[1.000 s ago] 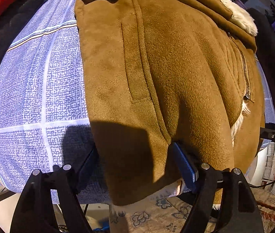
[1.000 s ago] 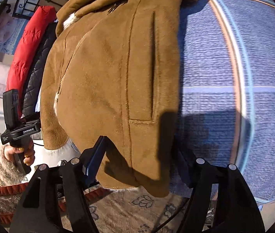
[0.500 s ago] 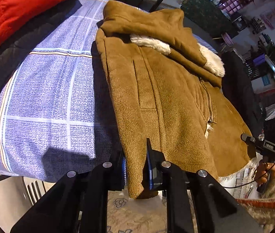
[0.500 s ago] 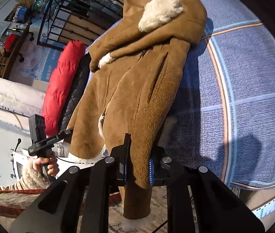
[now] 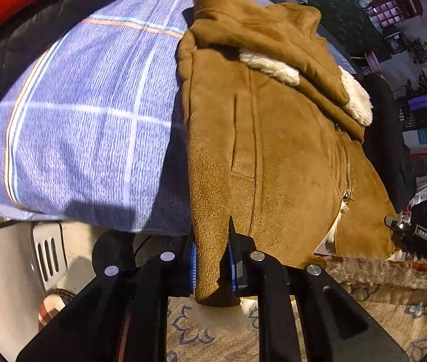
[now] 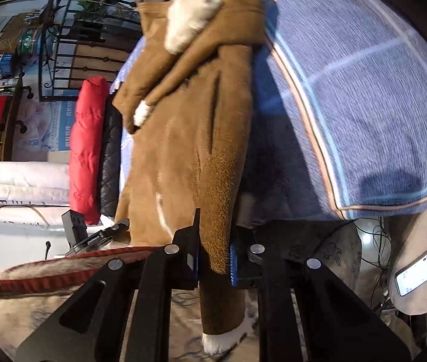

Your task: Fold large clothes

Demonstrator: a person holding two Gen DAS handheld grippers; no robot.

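Two grippers are pinching the hem of a brown suede coat lying across a blue checked bedspread: the left gripper and right gripper are each clamping a bottom corner at the bed's near edge.

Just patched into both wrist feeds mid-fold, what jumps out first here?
A big tan suede coat with pale fleece trim fills both views, lying on a blue checked bedspread with its hem hanging off the near edge. The left gripper and right gripper are each shut on that hem. A red puffer jacket lies beyond the coat in the right wrist view.
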